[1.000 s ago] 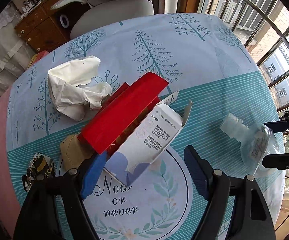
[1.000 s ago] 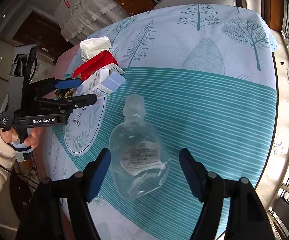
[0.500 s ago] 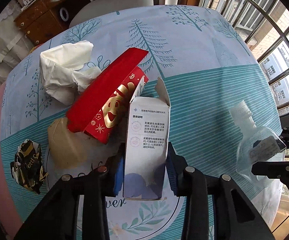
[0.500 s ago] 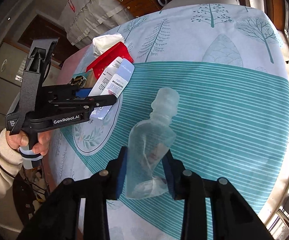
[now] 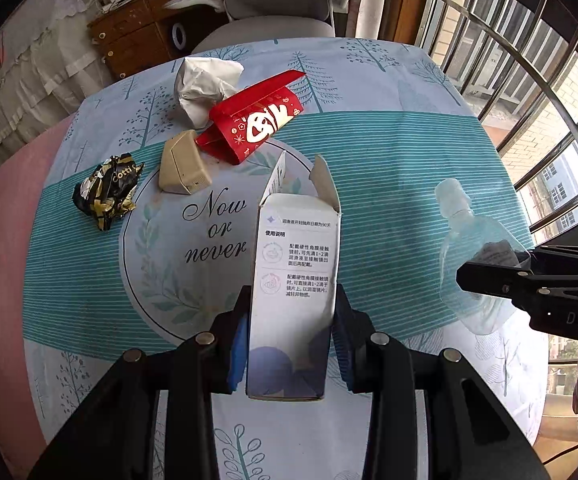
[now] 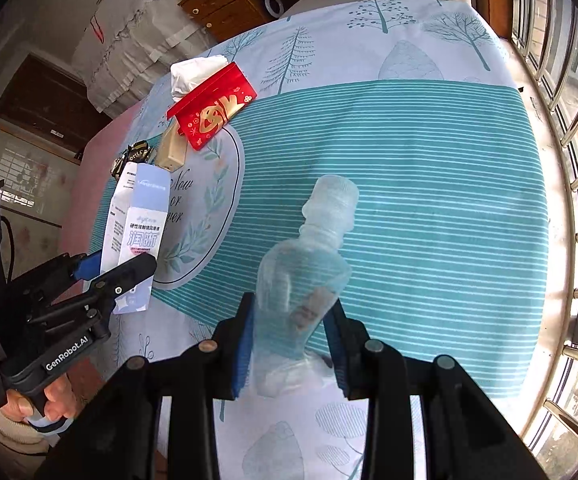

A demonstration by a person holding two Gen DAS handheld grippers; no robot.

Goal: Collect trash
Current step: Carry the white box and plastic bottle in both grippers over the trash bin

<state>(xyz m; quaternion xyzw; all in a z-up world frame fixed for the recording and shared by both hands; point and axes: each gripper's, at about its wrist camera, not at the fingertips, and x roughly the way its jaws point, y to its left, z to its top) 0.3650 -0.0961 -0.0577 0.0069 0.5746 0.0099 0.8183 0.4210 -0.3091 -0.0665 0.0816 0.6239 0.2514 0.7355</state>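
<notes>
My left gripper is shut on a white carton with printed text and torn open top flaps, held clear above the tablecloth. My right gripper is shut on a clear crushed plastic bottle, cap end pointing away from me. In the right wrist view the left gripper shows at the left edge with the carton in it. The left wrist view shows the bottle at the right, in the right gripper's black fingers. Still on the table lie a red box, crumpled white paper, a tan wedge and a black-gold wrapper.
The round table carries a teal striped cloth with tree prints. A grey chair and a wooden cabinet stand behind it. Window bars run along the right side. A hand grips the left handle.
Both grippers closed, the left on the white carton and the right on the bottle. Both objects have been lifted and drawn back away from the red box and the remaining trash.
</notes>
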